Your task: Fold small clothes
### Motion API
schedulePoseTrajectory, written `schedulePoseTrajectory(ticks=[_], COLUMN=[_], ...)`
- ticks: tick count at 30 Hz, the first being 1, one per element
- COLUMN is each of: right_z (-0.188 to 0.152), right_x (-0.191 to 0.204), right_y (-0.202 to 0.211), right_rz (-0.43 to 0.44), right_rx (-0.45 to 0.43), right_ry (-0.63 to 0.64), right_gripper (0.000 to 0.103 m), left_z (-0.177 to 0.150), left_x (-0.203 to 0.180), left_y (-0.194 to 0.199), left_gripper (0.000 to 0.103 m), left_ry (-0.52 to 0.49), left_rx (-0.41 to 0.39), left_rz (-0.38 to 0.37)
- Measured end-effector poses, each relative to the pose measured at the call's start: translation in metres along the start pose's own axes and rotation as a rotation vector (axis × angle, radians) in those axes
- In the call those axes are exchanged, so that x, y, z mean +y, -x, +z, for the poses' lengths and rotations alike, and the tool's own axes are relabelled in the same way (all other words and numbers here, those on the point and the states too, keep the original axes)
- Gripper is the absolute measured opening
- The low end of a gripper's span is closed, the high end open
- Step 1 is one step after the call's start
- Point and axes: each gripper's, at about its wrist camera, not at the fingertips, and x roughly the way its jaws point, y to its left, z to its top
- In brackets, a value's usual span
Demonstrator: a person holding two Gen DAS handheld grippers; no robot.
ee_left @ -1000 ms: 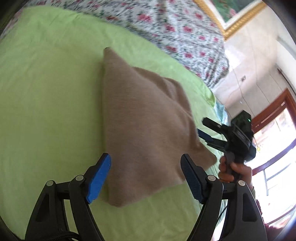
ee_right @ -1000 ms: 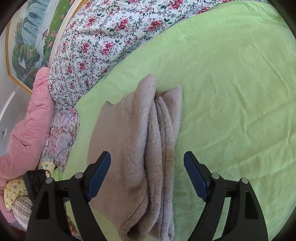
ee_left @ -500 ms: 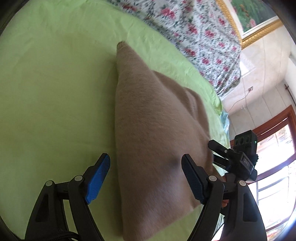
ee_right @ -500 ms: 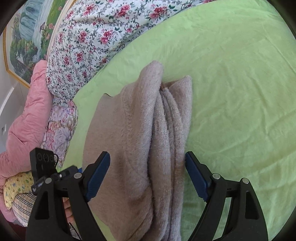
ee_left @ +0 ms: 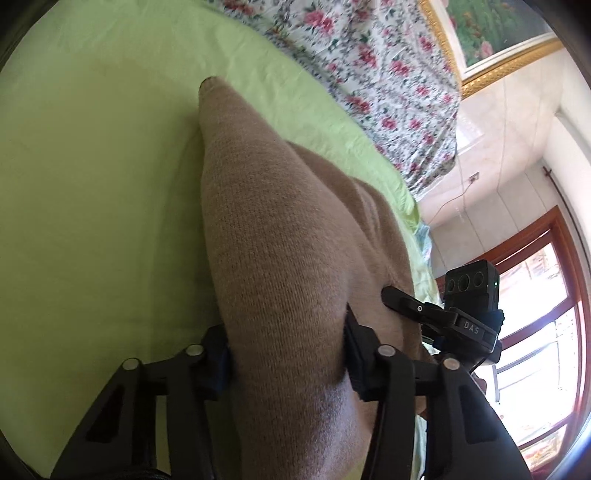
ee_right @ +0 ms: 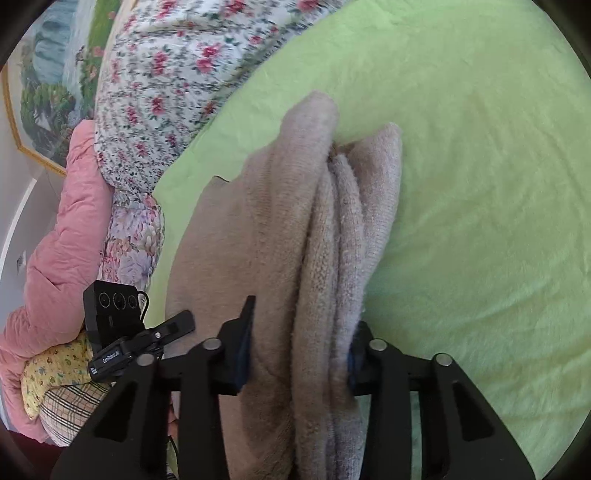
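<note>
Both my grippers pinch the folded knit on the bed.

The lime-green bed sheet carries a beige, fuzzy knitted garment, folded into thick layers, with a floral quilt beyond it. My left hand-held gripper clamps its near edge; my right hand-held gripper squeezes the stacked folds at the other edge.

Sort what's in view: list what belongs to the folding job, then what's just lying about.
Job: folded tan garment, left tool and right tool both clamped on it, green sheet.

Lying about: floral quilt, pink duvet, framed painting, yellow printed cloth.
</note>
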Motion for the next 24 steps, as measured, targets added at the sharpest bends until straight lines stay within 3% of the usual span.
schedulePoseTrajectory(ticks=[6,13,17,24], right_z=[-0.016,-0.044,-0.058,-0.063], right_x=[0.042,0.086,0.094,0.088], right_y=[-0.011,-0.072,-0.097,-0.087], right_rz=[0.107,0.235,0.167,0.099], right_rx=[-0.010,0.062,0.093,0.084], right_ry=[0.040,0.072,0.093,0.066], right_gripper=[0.034,0.034,0.036,0.047], left_z=[-0.008,-0.029,-0.042,-0.053], left_x=[-0.003,0.027,0.061,0.059], left_y=[0.072,0.143,0.139,0.143], left_gripper=[0.046,0.047,0.049,0.058], left_ry=[-0.037,-0.055,0.019,0.014], left_rx=[-0.077,-0.109,-0.066,-0.072], left_rz=[0.048,0.161,0.189,0.228])
